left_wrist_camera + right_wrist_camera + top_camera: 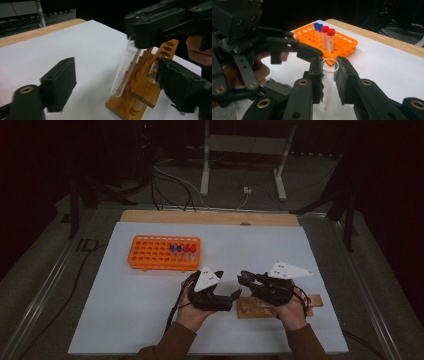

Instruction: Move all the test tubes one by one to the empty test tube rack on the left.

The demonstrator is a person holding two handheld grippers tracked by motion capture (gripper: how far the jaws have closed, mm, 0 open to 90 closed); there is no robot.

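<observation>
The right gripper (329, 75) is clamped on a clear, uncapped glass test tube (328, 85), gripping just below the rim; the tube hangs upright beneath the jaws. In the high view, the right hand (289, 312) holds this gripper level, jaws pointing left toward the left gripper (232, 296).

The left gripper's jaws stand apart with nothing pressed between them. The tube sits between them, closer to the right-hand jaw, in the left gripper view. The left hand (192, 312) holds this gripper with jaws pointing right.

A light wooden tube rack (140, 87) lies directly below the tube. An orange plastic tube rack (164, 253) carrying red- and blue-capped tubes stands beyond the left gripper.
</observation>
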